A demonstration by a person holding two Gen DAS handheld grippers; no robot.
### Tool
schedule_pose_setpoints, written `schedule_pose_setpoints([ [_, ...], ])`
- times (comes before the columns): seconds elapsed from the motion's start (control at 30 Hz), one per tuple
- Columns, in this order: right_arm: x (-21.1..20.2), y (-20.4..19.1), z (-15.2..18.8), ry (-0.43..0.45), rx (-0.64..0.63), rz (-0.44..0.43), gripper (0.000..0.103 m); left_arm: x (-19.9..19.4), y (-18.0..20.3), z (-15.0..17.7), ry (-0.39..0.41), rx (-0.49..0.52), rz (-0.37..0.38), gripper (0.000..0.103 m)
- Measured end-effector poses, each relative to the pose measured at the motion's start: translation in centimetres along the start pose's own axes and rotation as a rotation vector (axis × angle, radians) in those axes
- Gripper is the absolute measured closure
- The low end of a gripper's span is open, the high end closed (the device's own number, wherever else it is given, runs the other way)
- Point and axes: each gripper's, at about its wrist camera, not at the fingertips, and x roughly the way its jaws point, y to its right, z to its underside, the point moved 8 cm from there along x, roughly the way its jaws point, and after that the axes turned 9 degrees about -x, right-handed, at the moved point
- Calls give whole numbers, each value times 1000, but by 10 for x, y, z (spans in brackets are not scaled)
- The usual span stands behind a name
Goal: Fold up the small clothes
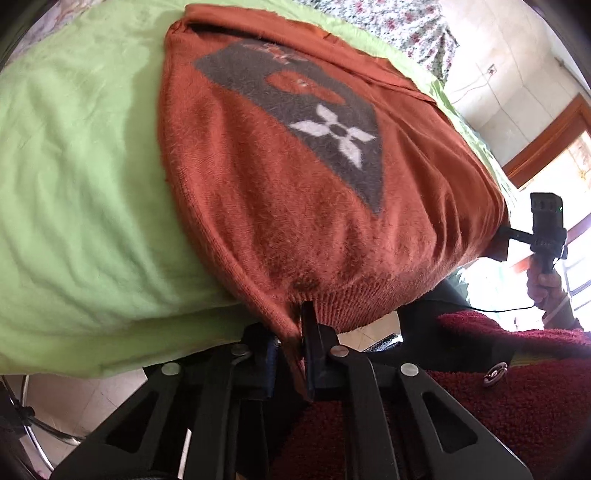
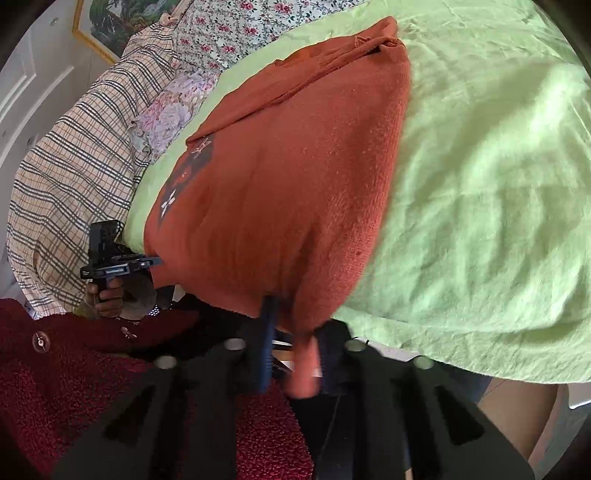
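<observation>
A small rust-orange knit sweater (image 1: 266,192) with a grey patch and white flower motif lies on a light green blanket (image 1: 74,184). My left gripper (image 1: 295,343) is shut on one corner of its ribbed hem at the bed's near edge. My right gripper (image 2: 295,354) is shut on the other hem corner; the sweater (image 2: 288,184) stretches away from it over the green blanket (image 2: 480,184). Each gripper shows in the other's view: the right one (image 1: 517,236) and the left one (image 2: 147,260), both at the hem's ends.
A checked shirt (image 2: 66,184) and floral fabrics (image 2: 229,33) lie beyond the blanket. The person's dark red fleece jacket (image 1: 498,387) is close below the grippers. A window with a wooden frame (image 1: 546,140) is at the right. A metal chair leg (image 1: 33,424) stands on the tiled floor.
</observation>
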Motion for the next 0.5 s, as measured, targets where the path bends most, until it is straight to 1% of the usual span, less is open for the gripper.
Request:
schedule_pose_setpoints([
  [0.1, -6, -10, -3, 28, -17, -31, 94, -14, 6, -1, 49, 6, 10, 97],
  [0.17, -15, -23, -10, 81, -21, -73, 94, -29, 12, -5, 96, -10, 26, 98],
  [0.27, -35, -33, -27, 190, -7, -142, 95, -59, 23, -16, 196, -19, 52, 98],
  [0.4, -60, -36, -55, 321, 13, -201, 95, -106, 35, -48, 352, -36, 111, 98],
  [0.5, -75, -34, -80, 396, 21, -210, 95, -132, 41, -80, 452, -25, 132, 98],
])
